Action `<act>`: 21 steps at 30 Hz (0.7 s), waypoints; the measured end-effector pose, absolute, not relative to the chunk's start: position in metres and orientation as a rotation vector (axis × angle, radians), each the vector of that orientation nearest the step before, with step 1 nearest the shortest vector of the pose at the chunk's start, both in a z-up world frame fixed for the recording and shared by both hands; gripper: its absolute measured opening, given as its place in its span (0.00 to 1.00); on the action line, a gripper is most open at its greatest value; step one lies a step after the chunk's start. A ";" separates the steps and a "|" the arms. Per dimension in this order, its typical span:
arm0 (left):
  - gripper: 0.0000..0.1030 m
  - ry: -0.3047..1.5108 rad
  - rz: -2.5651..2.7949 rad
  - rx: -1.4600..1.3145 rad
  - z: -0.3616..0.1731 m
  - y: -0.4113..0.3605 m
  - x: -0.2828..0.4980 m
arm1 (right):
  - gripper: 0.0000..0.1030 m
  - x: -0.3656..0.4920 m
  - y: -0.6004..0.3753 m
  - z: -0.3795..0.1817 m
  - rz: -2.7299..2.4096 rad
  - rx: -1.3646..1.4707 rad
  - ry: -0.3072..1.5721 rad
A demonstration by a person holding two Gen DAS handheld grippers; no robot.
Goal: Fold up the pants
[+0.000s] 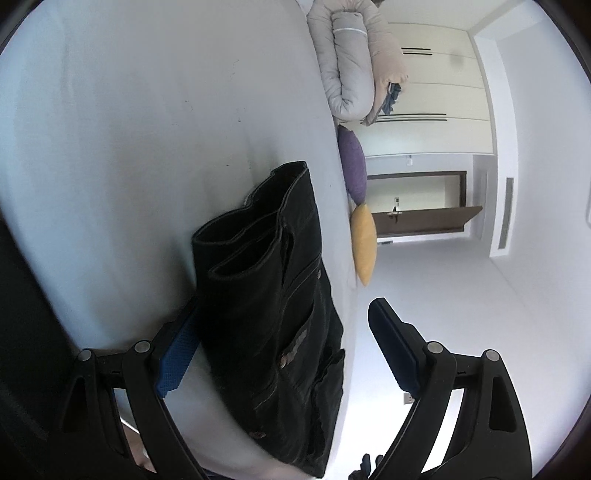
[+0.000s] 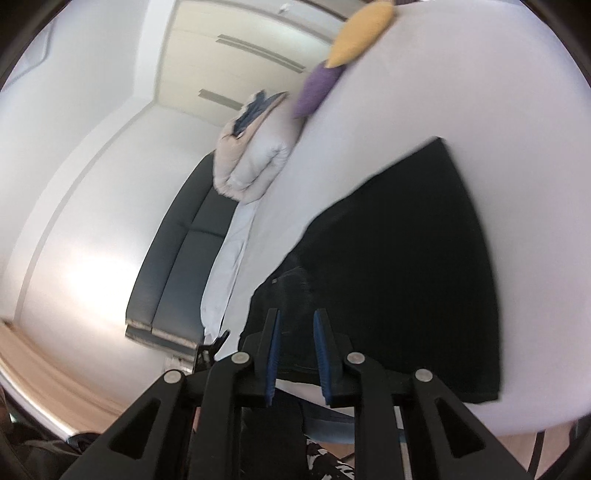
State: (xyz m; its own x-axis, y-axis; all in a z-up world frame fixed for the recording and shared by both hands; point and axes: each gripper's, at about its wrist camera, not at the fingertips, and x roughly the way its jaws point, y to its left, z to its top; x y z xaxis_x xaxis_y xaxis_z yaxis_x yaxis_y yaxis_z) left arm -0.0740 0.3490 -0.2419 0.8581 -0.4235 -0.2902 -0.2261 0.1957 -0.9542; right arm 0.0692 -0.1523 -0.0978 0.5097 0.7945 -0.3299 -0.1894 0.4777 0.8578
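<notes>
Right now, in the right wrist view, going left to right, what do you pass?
Dark sofa → rolled duvet → purple cushion → yellow cushion → black pants on the bed.

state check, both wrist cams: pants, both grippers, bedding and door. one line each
pants: black, folded, lying on the bed
left gripper: open wide, fingers astride the pants' near end
right gripper: narrowly open, pants edge between the pads, grip unclear
duvet: rolled up at the bed's edge
door: open
</notes>
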 end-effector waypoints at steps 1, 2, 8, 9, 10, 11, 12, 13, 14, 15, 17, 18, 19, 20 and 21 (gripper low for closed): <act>0.74 0.573 -0.145 -1.381 -0.241 0.348 -0.070 | 0.20 0.073 -0.144 -0.092 0.702 0.832 0.829; 0.65 0.583 -0.137 -1.375 -0.241 0.348 -0.066 | 0.20 0.079 -0.135 -0.086 0.714 0.796 0.842; 0.21 0.615 -0.127 -1.350 -0.247 0.344 -0.058 | 0.20 0.120 -0.064 -0.072 0.738 0.575 0.955; 0.20 0.617 -0.123 -1.319 -0.242 0.343 -0.057 | 0.20 0.128 -0.051 -0.073 0.737 0.539 0.975; 0.19 0.617 -0.122 -1.280 -0.235 0.341 -0.055 | 0.20 0.140 -0.035 -0.078 0.730 0.507 1.016; 0.19 0.616 -0.121 -1.246 -0.229 0.339 -0.055 | 0.20 0.148 -0.025 -0.083 0.723 0.497 1.050; 0.18 0.615 -0.120 -1.204 -0.222 0.336 -0.054 | 0.19 0.157 -0.014 -0.090 0.717 0.490 1.084; 0.18 0.613 -0.118 -1.156 -0.213 0.333 -0.054 | 0.19 0.166 -0.005 -0.096 0.711 0.485 1.112; 0.18 0.612 -0.117 -1.114 -0.206 0.330 -0.053 | 0.19 0.174 0.003 -0.103 0.705 0.485 1.136; 0.18 0.610 -0.115 -1.071 -0.199 0.326 -0.052 | 0.19 0.180 0.010 -0.108 0.705 0.488 1.155; 0.18 0.603 -0.118 -1.014 -0.188 0.320 -0.051 | 0.19 0.194 0.021 -0.120 0.694 0.499 1.192; 0.18 0.600 -0.119 -0.991 -0.184 0.318 -0.049 | 0.19 0.199 0.024 -0.125 0.679 0.497 1.206; 0.18 0.598 -0.120 -0.971 -0.180 0.315 -0.048 | 0.18 0.203 0.026 -0.131 0.662 0.496 1.223; 0.18 0.597 -0.120 -0.954 -0.177 0.313 -0.046 | 0.13 0.207 0.028 -0.137 0.644 0.485 1.245; 0.18 0.597 -0.119 -0.939 -0.175 0.311 -0.044 | 0.05 0.208 0.028 -0.142 0.624 0.475 1.257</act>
State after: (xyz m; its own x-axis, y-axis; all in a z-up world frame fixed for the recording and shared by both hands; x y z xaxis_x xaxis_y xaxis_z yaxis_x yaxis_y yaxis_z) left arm -0.0442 0.3114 -0.1745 0.8332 -0.3480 -0.4297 -0.1566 0.5967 -0.7870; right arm 0.2077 0.0279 -0.1422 0.1831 0.6672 -0.7220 -0.1716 0.7449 0.6448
